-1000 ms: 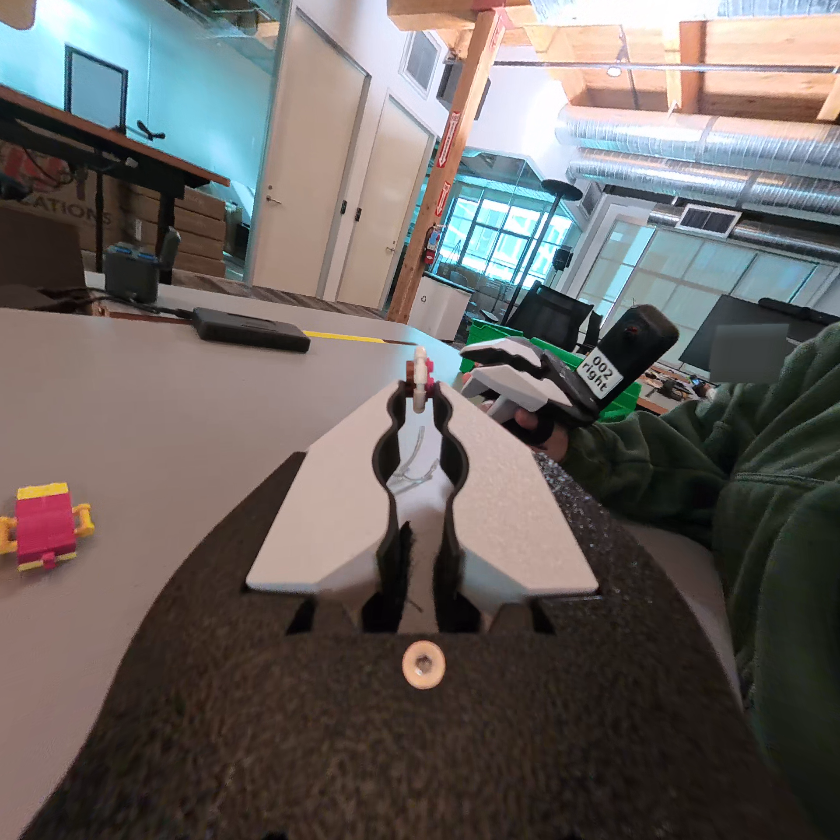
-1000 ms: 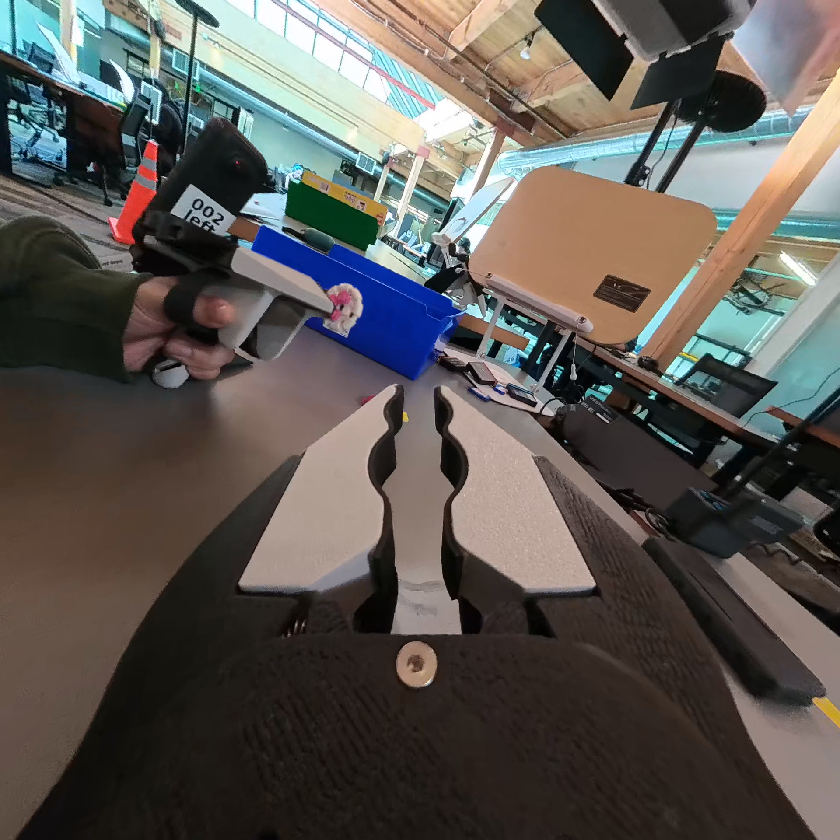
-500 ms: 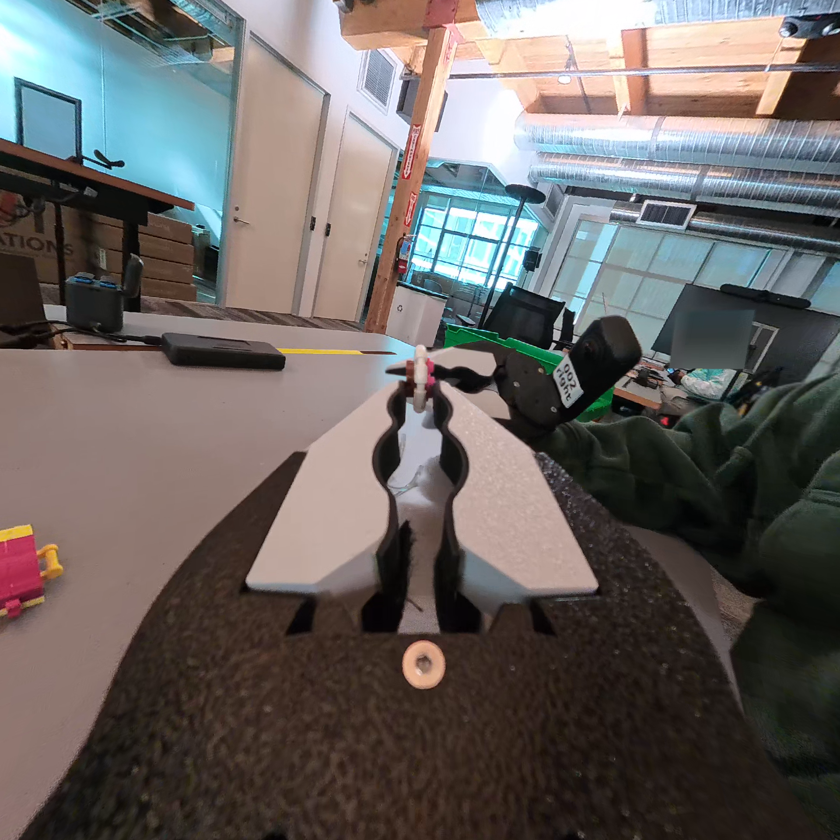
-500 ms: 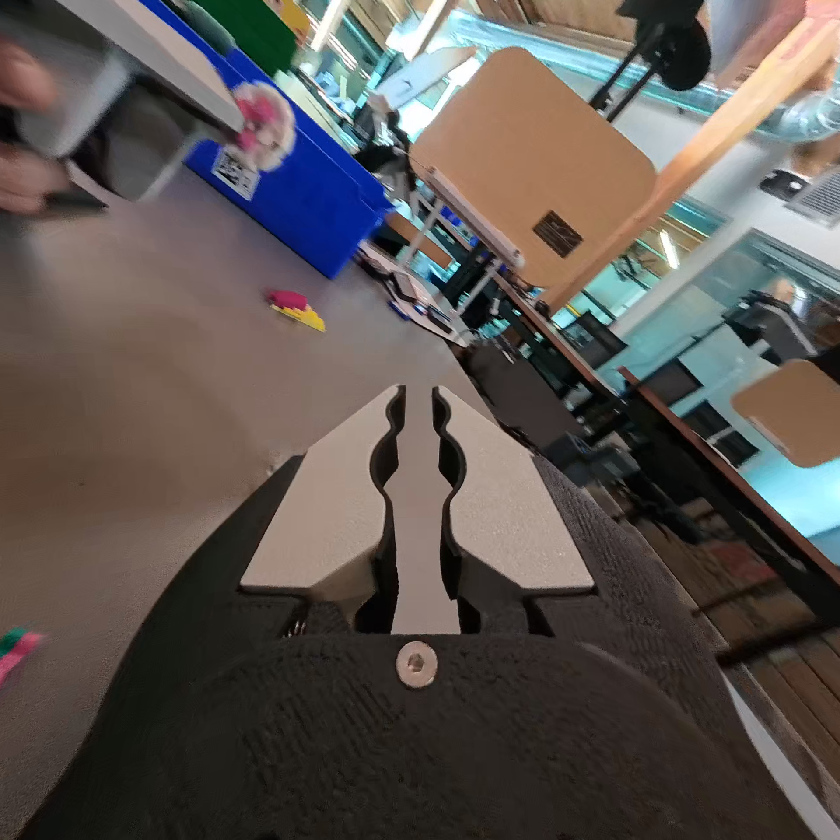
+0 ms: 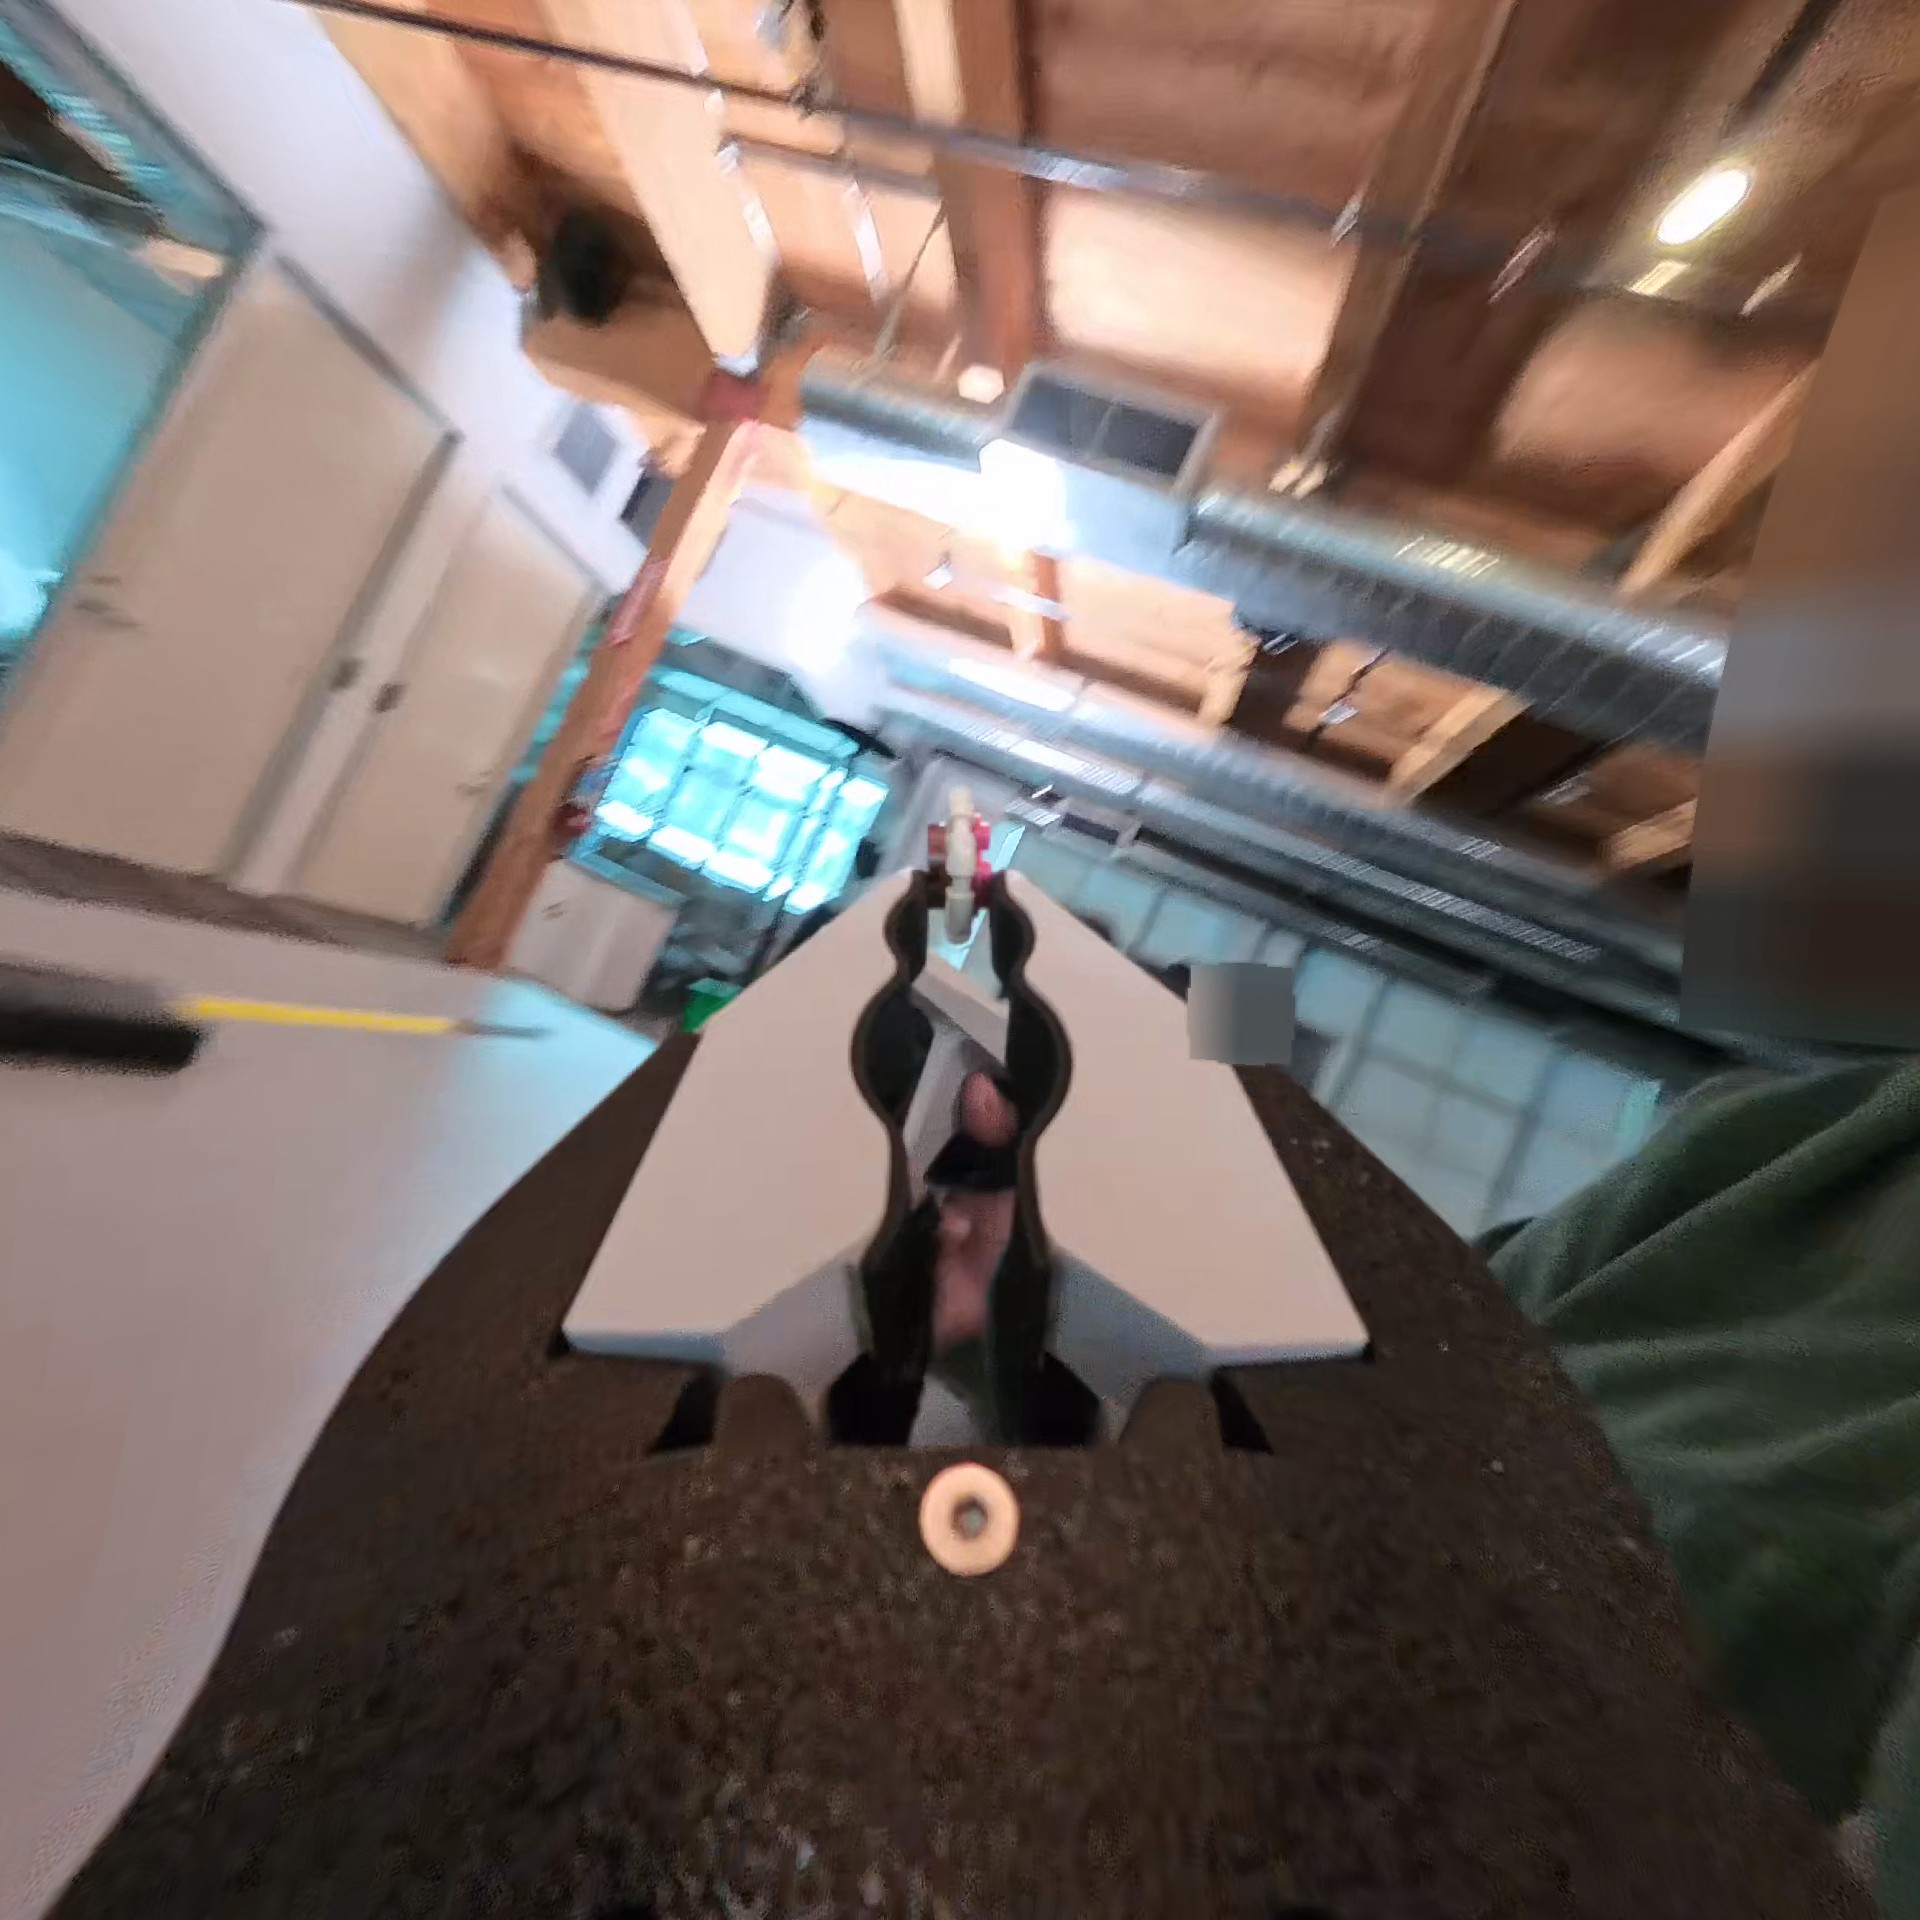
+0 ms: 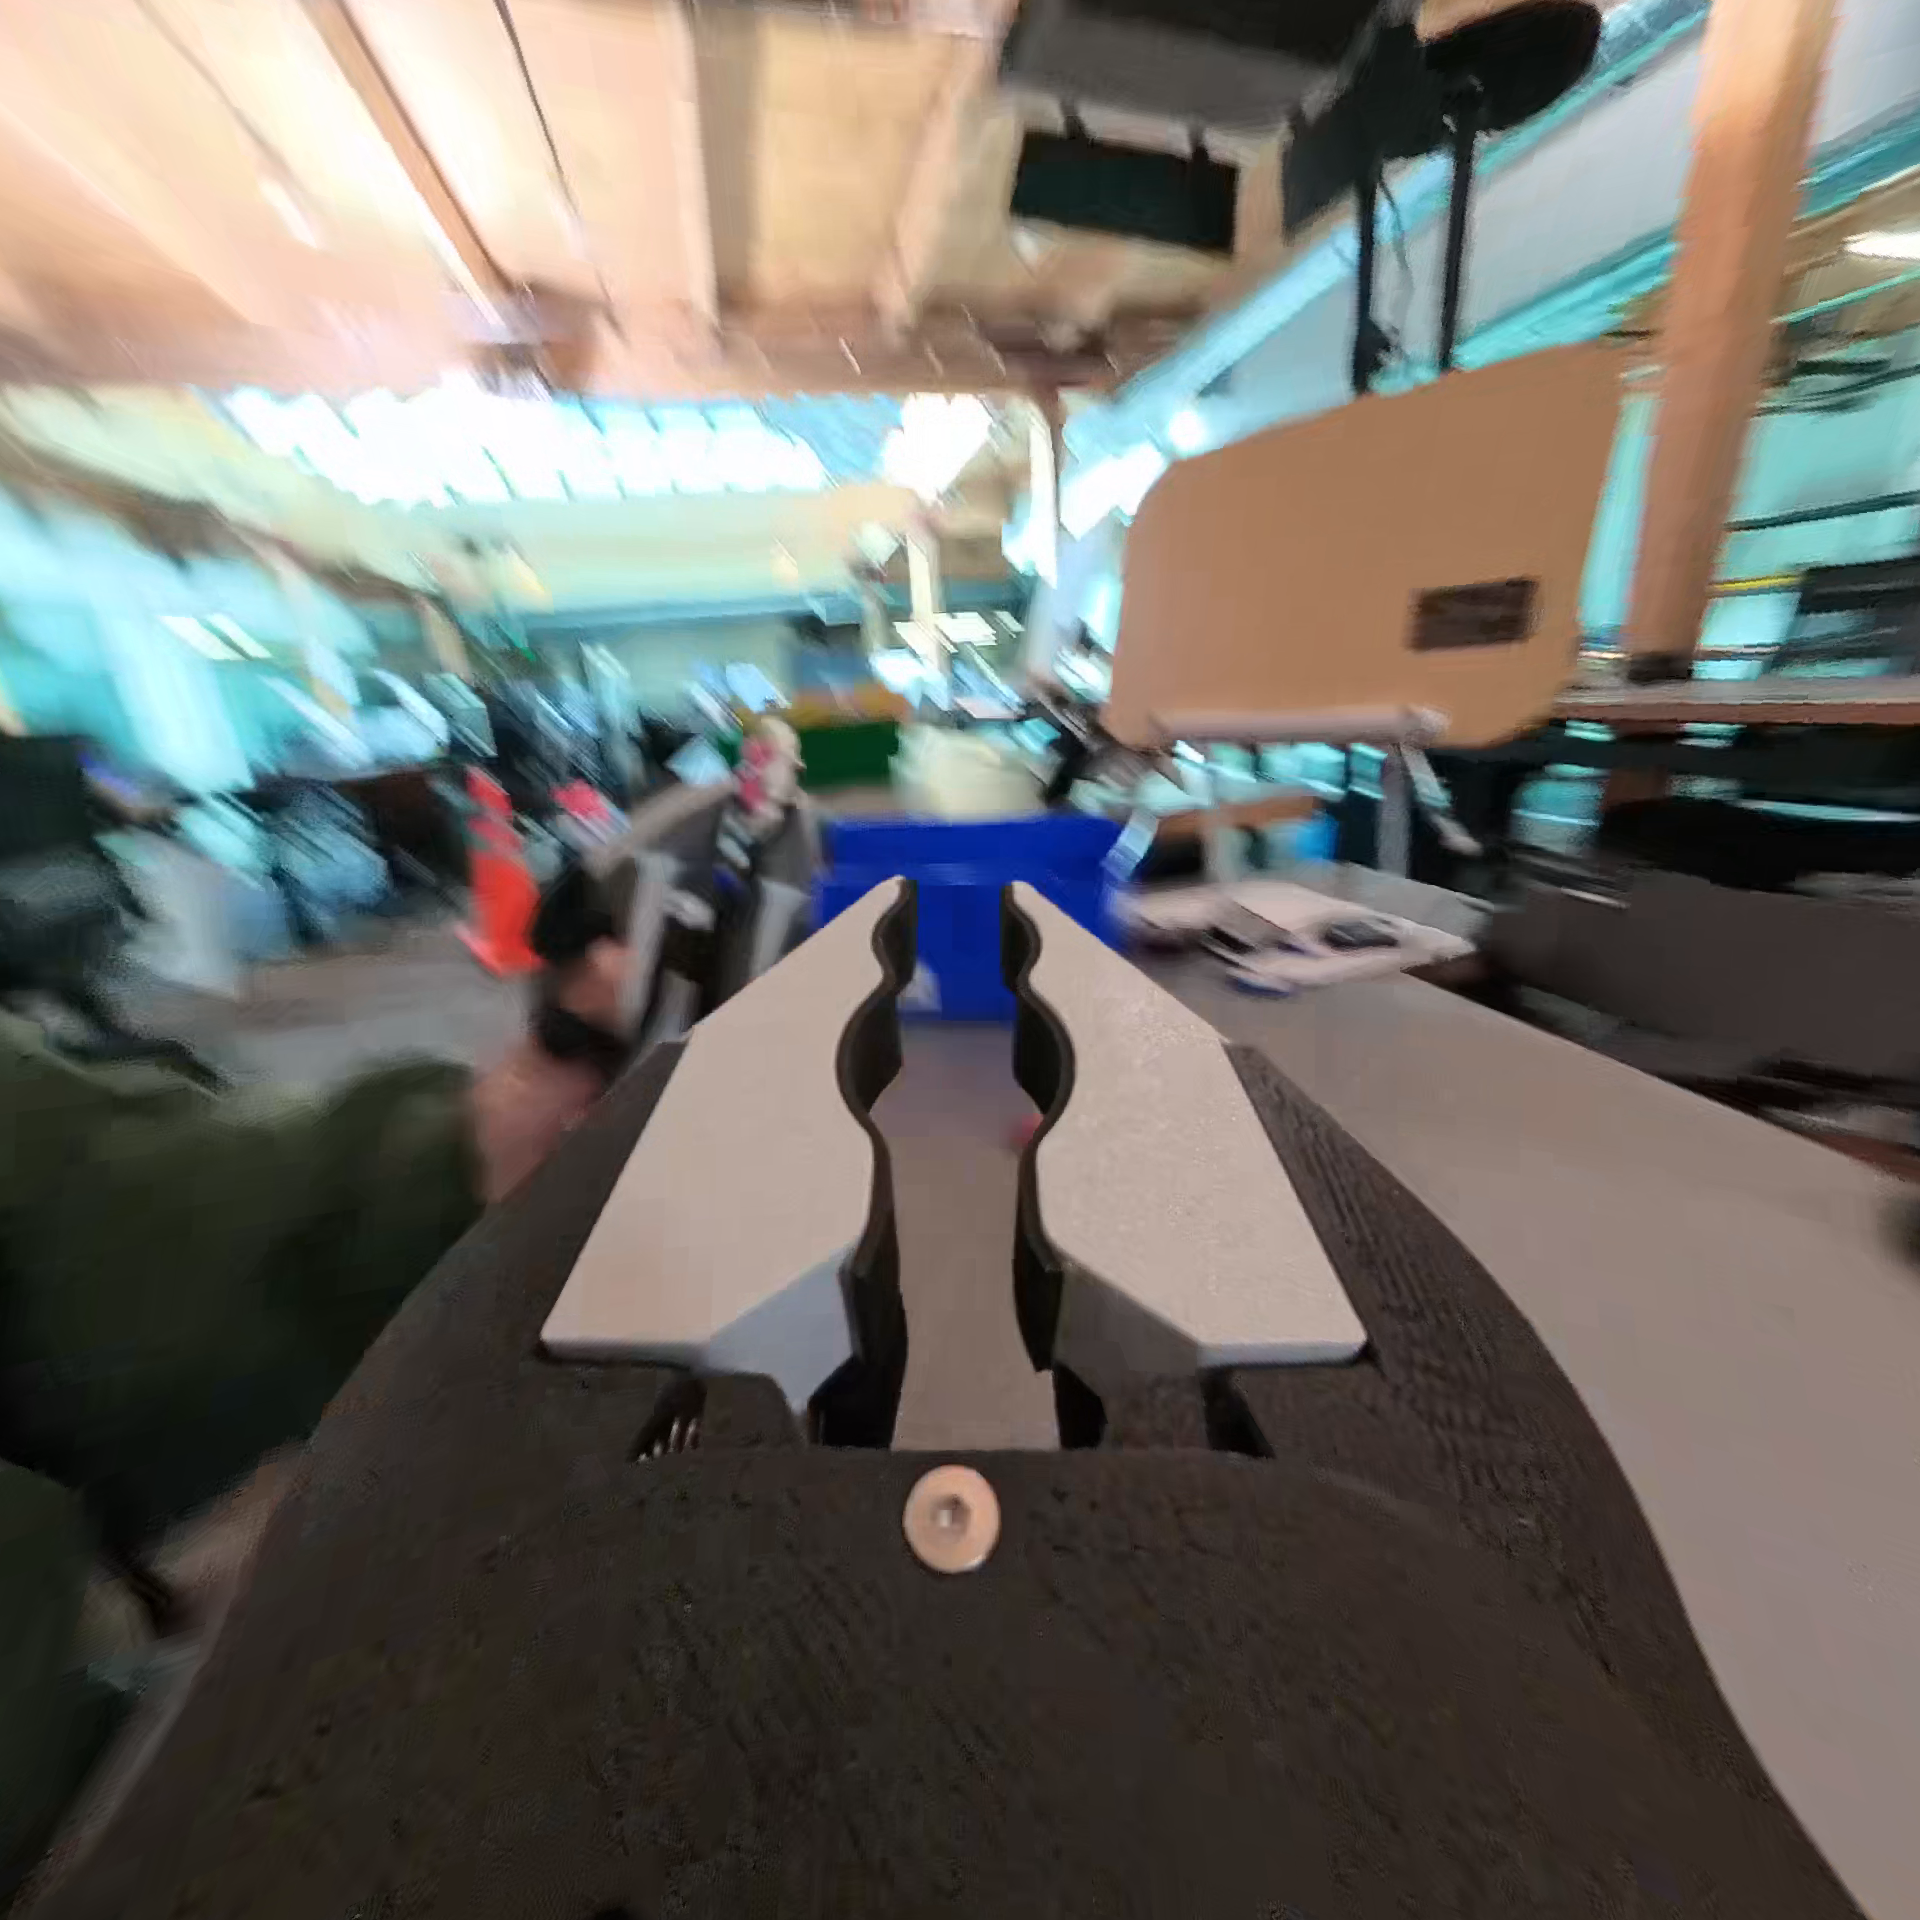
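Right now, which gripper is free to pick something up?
Right. The right gripper stands open and empty over the grey table, while the left gripper is shut on a small pink and white piece and points toward the ceiling.

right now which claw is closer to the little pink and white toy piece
Left. The left claw is shut on the pink and white toy piece, pinched at its fingertips. The right claw is open and empty, pointing toward a blue bin, apart from the piece.

Blue bin [image 6: 961, 868] at far end of grey table [image 6: 1558, 1195], tan board [image 6: 1351, 582] standing beyond right edge. Left wrist view: black slab [image 5: 94, 1034] near table's far edge, yellow stripe [image 5: 312, 1013] beside it.
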The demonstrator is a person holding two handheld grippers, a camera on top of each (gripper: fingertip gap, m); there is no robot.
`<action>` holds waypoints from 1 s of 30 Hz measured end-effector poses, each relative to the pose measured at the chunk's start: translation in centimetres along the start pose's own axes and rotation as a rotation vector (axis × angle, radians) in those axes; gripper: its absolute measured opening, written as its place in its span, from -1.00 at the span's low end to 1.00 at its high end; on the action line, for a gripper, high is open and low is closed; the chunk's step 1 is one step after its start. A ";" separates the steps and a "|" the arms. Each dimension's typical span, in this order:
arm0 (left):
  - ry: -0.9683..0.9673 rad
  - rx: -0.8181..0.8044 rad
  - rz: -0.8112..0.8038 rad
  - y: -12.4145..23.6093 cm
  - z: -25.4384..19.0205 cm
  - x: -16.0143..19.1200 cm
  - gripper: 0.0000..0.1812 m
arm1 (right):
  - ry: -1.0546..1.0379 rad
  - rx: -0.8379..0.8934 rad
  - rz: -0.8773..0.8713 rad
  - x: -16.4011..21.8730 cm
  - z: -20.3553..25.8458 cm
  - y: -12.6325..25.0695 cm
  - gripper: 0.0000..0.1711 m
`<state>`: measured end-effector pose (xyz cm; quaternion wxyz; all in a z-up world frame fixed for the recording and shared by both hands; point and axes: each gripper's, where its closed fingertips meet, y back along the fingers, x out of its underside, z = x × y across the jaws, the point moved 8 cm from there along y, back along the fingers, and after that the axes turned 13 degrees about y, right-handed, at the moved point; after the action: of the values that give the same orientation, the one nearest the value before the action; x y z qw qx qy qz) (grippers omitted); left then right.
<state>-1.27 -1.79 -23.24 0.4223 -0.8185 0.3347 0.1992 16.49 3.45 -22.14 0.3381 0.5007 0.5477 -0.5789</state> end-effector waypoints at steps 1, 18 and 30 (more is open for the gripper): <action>0.032 0.048 -0.010 -0.9 -0.6 -0.4 -0.91 | -0.079 -0.033 -0.083 -1.1 0.6 -0.4 -0.82; 0.104 0.142 0.140 -3.5 -3.9 0.2 -0.91 | -0.299 -0.228 -0.160 -3.6 3.9 -2.3 -0.89; -0.182 -0.211 0.157 -2.4 -2.2 0.2 -0.88 | 0.075 0.070 0.028 -2.1 3.4 -2.2 -0.94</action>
<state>0.67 -2.72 -20.82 0.3455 -0.8082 0.3354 0.3390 14.32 0.19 -19.86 0.3079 0.5411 0.5322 -0.5737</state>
